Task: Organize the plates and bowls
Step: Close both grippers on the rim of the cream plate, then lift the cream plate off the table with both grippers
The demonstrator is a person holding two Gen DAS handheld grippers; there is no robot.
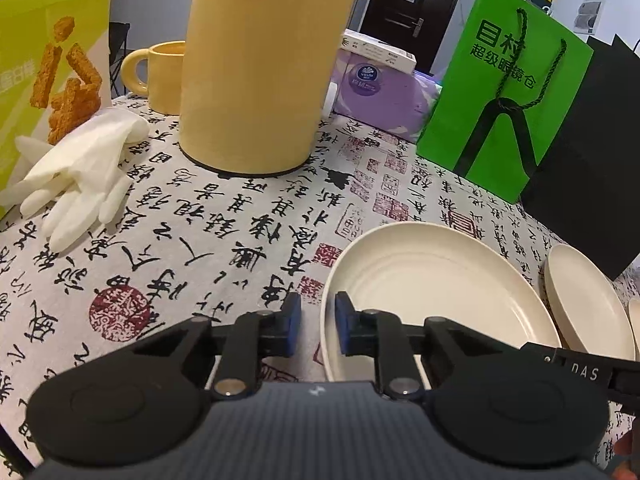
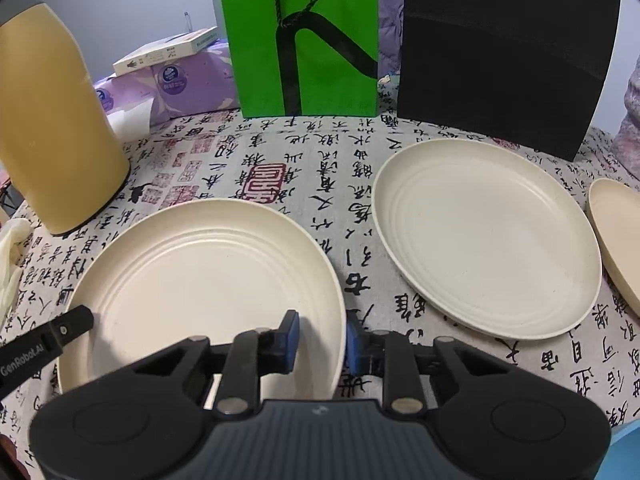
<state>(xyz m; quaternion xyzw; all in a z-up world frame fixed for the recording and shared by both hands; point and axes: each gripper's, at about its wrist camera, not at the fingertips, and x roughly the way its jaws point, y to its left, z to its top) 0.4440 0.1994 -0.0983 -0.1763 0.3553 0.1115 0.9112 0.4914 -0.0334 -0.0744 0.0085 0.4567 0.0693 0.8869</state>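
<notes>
A: What covers the bench (image 2: 304,168)?

B: A matte cloth printed with black brush script and red seals. At the back stand a tall smooth yellow jug (image 1: 260,68), a glossy green paper bag (image 2: 304,40) and a black box (image 2: 504,52).

A: And the plates?

B: Three round cream ones with ridged rings inside. The near plate (image 2: 200,280) lies flat; a second plate (image 2: 484,236) sits just right of it, apart, and a third plate (image 2: 616,236) is cut off at the bench's right edge.

A: Where are the tools?

B: The left tool (image 1: 317,326) is narrow, its blue pads straddling the near plate's left rim. The right tool (image 2: 322,342) is narrow too, its pads on either side of the right rim.

A: Free room?

B: Bare cloth left of the plate, up to a limp white glove (image 1: 76,184).
</notes>
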